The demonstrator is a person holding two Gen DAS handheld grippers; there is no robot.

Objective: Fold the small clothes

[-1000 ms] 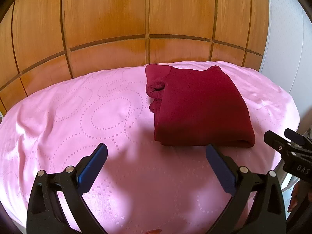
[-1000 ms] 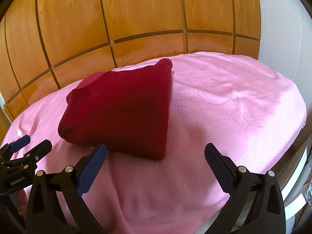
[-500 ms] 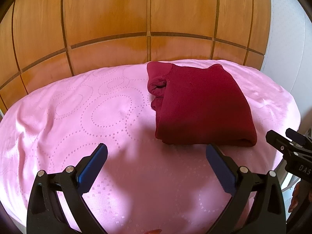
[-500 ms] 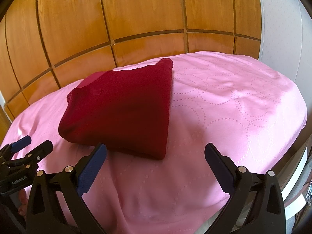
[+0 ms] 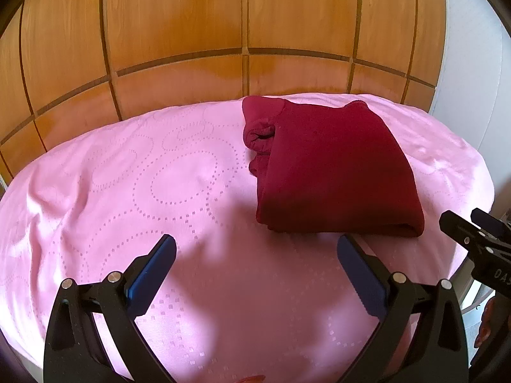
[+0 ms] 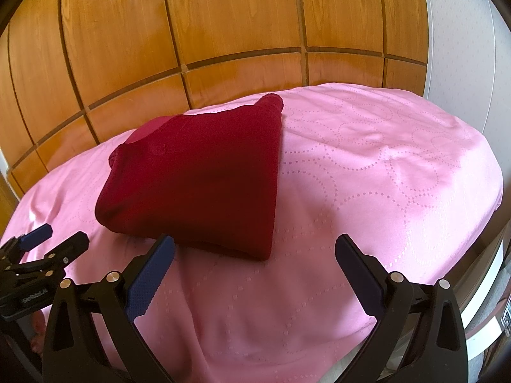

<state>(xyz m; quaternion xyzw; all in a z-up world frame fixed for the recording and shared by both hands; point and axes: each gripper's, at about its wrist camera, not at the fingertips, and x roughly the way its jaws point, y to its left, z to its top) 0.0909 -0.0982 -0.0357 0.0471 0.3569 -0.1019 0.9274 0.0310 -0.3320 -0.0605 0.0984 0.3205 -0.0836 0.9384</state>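
Note:
A dark red garment [image 5: 332, 166] lies folded into a thick rectangle on the pink sheet [image 5: 159, 191]; it also shows in the right wrist view [image 6: 198, 185]. Rolled cuffs stick out at its far left side. My left gripper [image 5: 255, 249] is open and empty, held above the sheet in front of the garment's near edge. My right gripper [image 6: 254, 249] is open and empty, also just in front of the near edge. Each gripper shows at the side of the other's view, the right one [image 5: 472, 233] and the left one [image 6: 48, 249].
A wooden panelled wall [image 5: 242, 25] stands behind the pink-covered surface. A white wall [image 6: 463, 32] is at the right. The covered surface ends at a rounded edge [image 6: 479, 233] on the right and near side.
Both grippers stay open and nearly still. The views have drifted very slightly; the garment has not moved.

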